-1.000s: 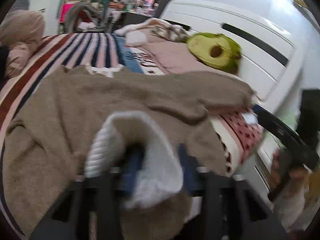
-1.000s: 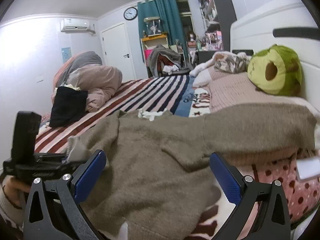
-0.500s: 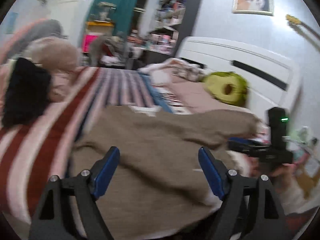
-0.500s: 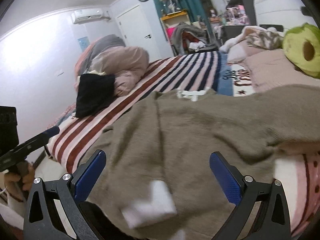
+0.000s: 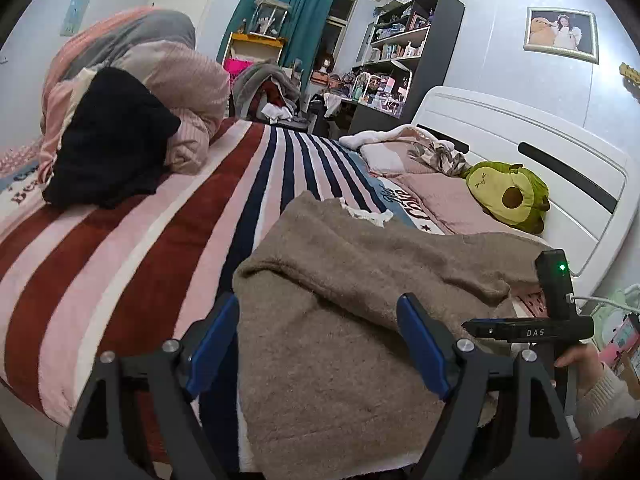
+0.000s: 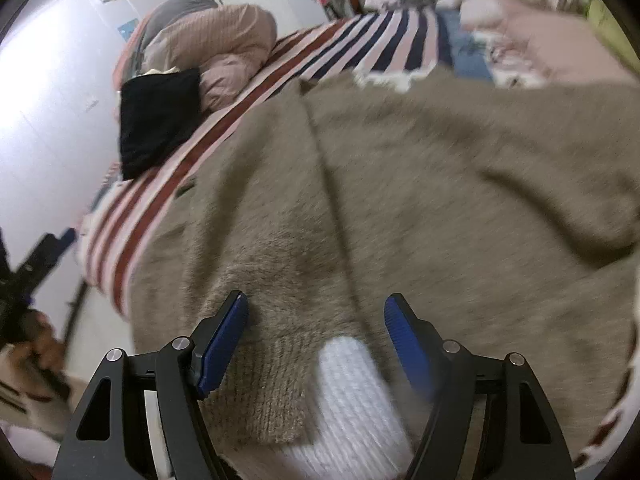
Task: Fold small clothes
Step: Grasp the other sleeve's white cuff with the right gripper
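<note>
A fuzzy beige-brown sweater (image 5: 340,300) lies spread on the striped bed, one sleeve folded across its body. It fills the right wrist view (image 6: 400,184), where its white ribbed cuff (image 6: 352,392) lies between the fingers. My left gripper (image 5: 320,336) is open and empty, held just above the sweater's near left edge. My right gripper (image 6: 316,332) is open, low over the cuff and hem, holding nothing. The right gripper's handle also shows in the left wrist view (image 5: 552,320), at the right edge of the sweater.
A striped red, pink and navy blanket (image 5: 140,248) covers the bed. A black garment (image 5: 108,148) leans on a rolled duvet (image 5: 180,92) at the far left. A green avocado plush (image 5: 508,196) lies by the white headboard (image 5: 540,152). The bed's near edge drops off below.
My left gripper let go of the white cuff and sleeve, opened and drew back to the left. My right gripper moved down and closer over the cuff, its jaws somewhat narrower.
</note>
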